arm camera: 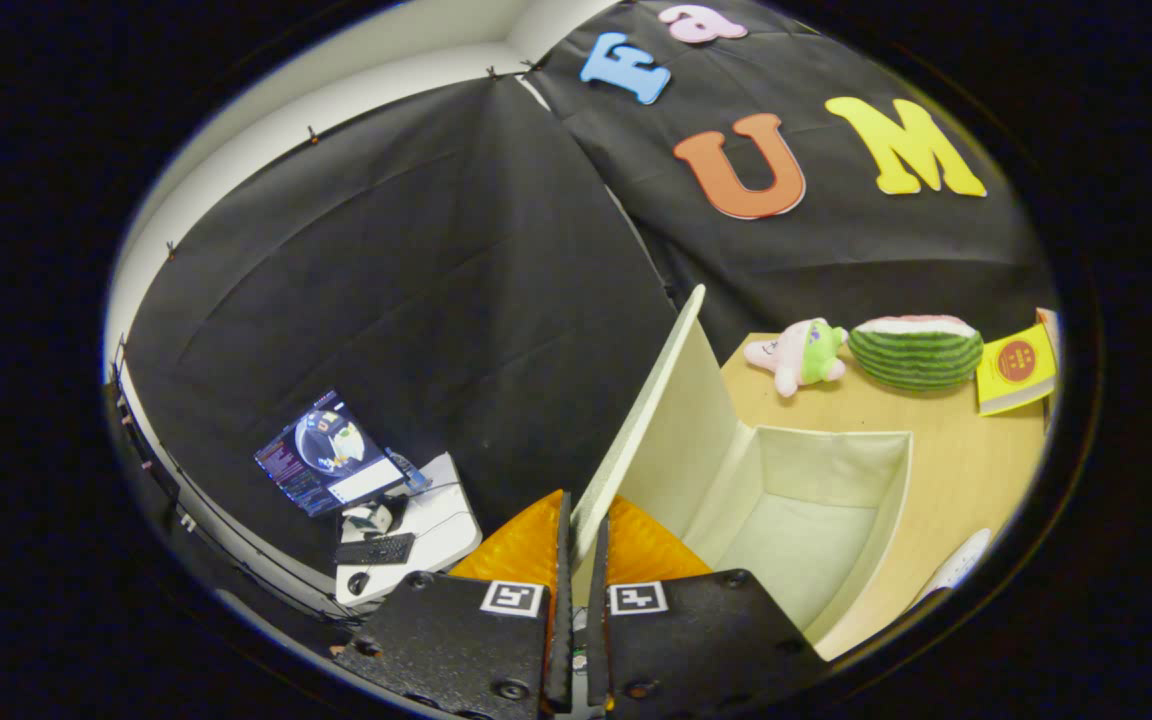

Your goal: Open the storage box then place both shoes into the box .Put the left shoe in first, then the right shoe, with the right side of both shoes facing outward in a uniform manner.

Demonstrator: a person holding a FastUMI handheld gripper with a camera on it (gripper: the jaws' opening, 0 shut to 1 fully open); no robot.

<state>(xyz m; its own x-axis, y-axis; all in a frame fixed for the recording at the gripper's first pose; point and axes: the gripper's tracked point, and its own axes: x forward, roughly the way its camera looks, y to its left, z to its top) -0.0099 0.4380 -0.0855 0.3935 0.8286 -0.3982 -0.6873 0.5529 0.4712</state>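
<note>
On the table: a cream fabric box (816, 500) sits open, its bare inside facing up, just ahead and right of the fingers.
Lid: the box's lid (651, 400) stands raised on edge, running away from the fingers toward the booth wall, hinged along the box's left side.
Gripper: the gripper (576, 545) has its two fingers drawn nearly together, pinching the near edge of the lid, one finger on each face.
Fingers: the fingertips (521, 550) flank the lid's rim closely; both appear to press on it.
Table: a light wooden table (946, 450) carries the box and reaches beyond it to the wall.
Shoe: a small white curved shape (956, 565), possibly part of a shoe, lies on the table right of the box; too little is visible to tell which shoe or how it faces.
Plush toy: a pink and green plush (801, 352) lies beyond the box, near the wall.
Watermelon: a striped green watermelon slice toy (916, 352) lies just right of the plush.
Book: a yellow book (1016, 370) lies right of the watermelon.
Side desk: left of the lid and well below, a white desk (436, 525) holds a lit laptop (328, 455), a keyboard (376, 549) and a mouse (357, 582).
</note>
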